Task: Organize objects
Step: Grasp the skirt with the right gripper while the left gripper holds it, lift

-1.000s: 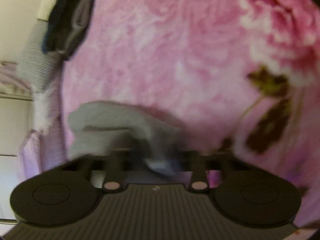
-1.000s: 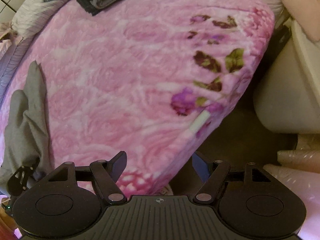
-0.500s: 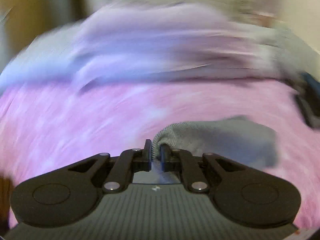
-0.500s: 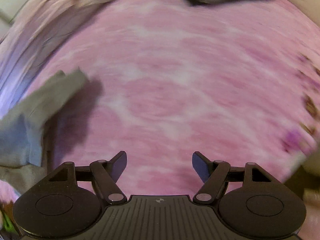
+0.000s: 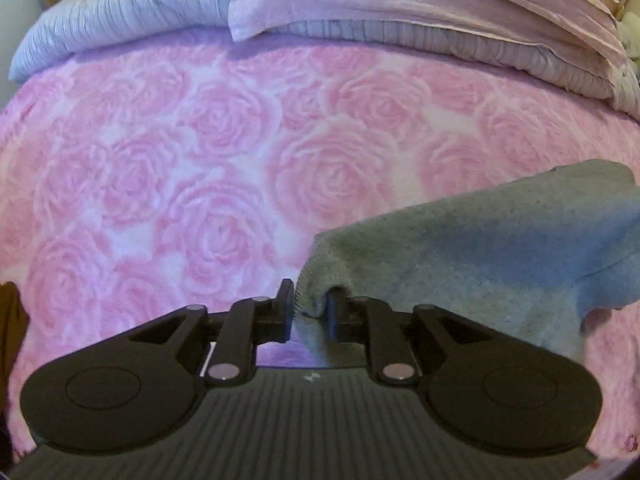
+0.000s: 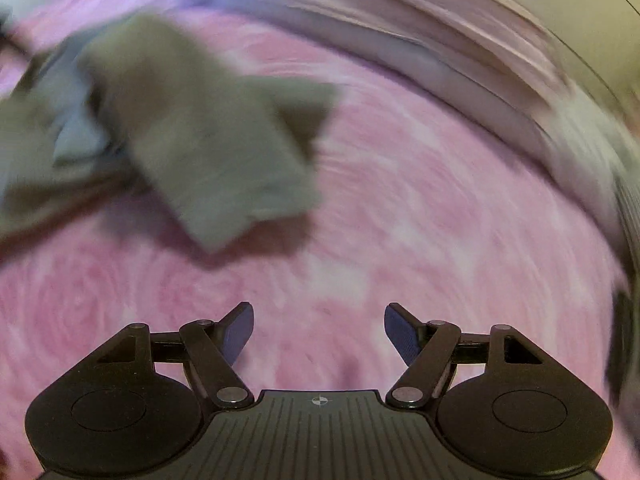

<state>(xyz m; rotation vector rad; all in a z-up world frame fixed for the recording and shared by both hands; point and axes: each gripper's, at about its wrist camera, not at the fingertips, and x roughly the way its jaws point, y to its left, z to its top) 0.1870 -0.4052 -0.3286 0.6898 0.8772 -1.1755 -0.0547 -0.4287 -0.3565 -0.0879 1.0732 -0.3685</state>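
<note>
My left gripper (image 5: 310, 300) is shut on the ribbed cuff of a grey sock (image 5: 480, 248). The sock trails to the right over the pink rose-patterned blanket (image 5: 220, 160); its toe end is light blue. In the right wrist view the same grey sock (image 6: 208, 128) hangs blurred at the upper left, above the blanket (image 6: 400, 220). My right gripper (image 6: 319, 328) is open and empty, low over the blanket, to the right of and below the sock.
Folded lilac and grey bedding (image 5: 400, 12) lies along the far edge of the bed; it also shows blurred in the right wrist view (image 6: 440, 40). A dark shape (image 6: 622, 344) sits at the right edge of that view.
My left gripper has swung around with the sock and now faces the folded bedding. My right gripper has swept left over the blanket toward the sock, staying open.
</note>
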